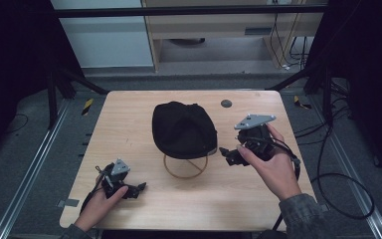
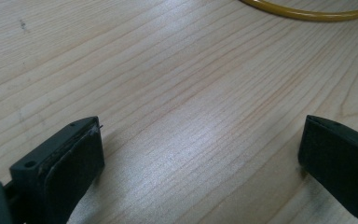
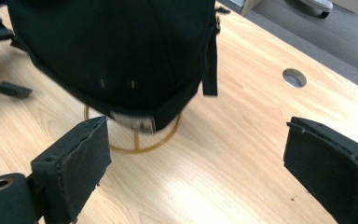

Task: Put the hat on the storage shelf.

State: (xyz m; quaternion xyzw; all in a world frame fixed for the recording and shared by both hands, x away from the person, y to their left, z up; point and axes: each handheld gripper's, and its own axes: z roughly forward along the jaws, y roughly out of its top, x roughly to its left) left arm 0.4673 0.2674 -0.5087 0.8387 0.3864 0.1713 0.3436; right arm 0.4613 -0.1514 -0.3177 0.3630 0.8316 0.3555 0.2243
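Black fabric cap (image 1: 183,128) sits on yellow wire stand (image 1: 185,167), just ahead of our right gripper (image 1: 231,154), jaws wide apart, empty. Our left gripper (image 1: 138,189) gapes empty over wooden table (image 1: 129,114), stand ahead.

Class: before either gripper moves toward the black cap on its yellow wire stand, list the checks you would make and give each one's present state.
1. Right gripper jaws apart: ok.
2. Left gripper jaws apart: ok.
3. Black fabric cap sitting on the yellow wire stand: ok.
4. Right gripper facing the cap: ok.
5. Bare wooden table between left gripper and stand: ok.
6. Stand's steadiness: cannot tell.
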